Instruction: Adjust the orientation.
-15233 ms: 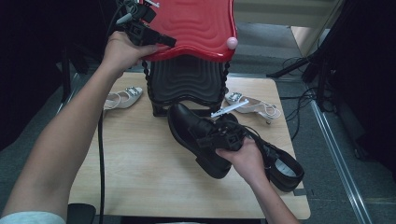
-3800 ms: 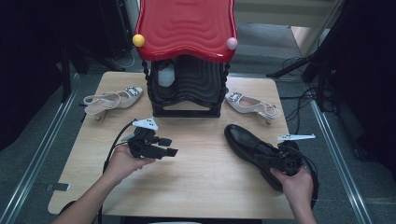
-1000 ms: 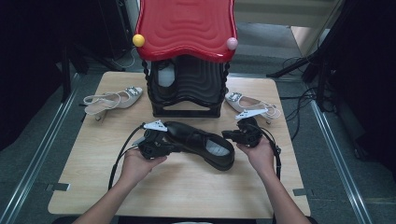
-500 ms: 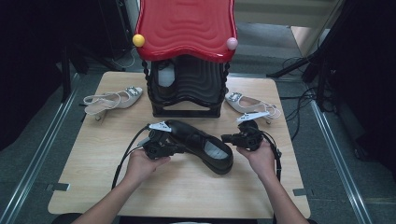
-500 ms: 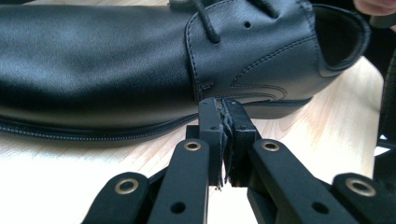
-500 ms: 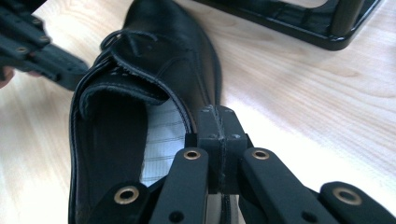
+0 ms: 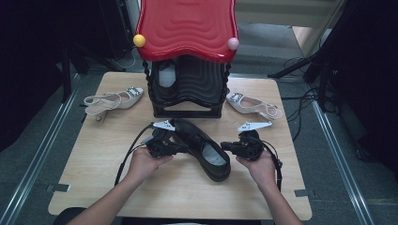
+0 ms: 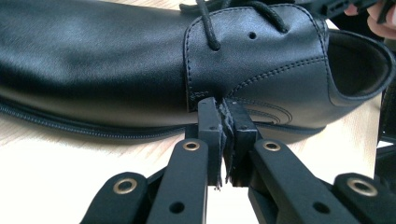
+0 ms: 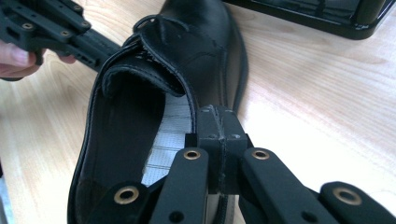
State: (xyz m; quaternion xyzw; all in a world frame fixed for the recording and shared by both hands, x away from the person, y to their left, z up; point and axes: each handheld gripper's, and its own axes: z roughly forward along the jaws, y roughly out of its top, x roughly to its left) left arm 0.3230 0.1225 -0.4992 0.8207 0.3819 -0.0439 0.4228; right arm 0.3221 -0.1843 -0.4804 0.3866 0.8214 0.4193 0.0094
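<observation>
A black leather lace-up shoe (image 7: pixel 202 147) lies on the wooden table (image 7: pixel 94 173), toe toward the rack and heel toward the person. My left gripper (image 7: pixel 182 148) comes in from the left. Its jaws are shut with nothing between them, tips (image 8: pixel 226 112) pressed against the shoe's side (image 8: pixel 116 60) just below the laces. My right gripper (image 7: pixel 226 146) comes in from the right, also shut on nothing. Its tips (image 9: pixel 219 122) rest against the outer wall of the shoe (image 9: pixel 140 116) beside the heel opening, where a white insole shows.
A black shoe rack with a red wavy top (image 7: pixel 187 28) stands at the back centre, holding a dark shoe (image 7: pixel 166 77). One beige heeled sandal (image 7: pixel 112 99) lies left of it, another (image 7: pixel 253 104) right of it. Cables trail off the table's right side.
The shoe has turned: its heel swung toward the near edge, so it lies more lengthwise. The right gripper came nearer with it. The left gripper stayed by the laces.
</observation>
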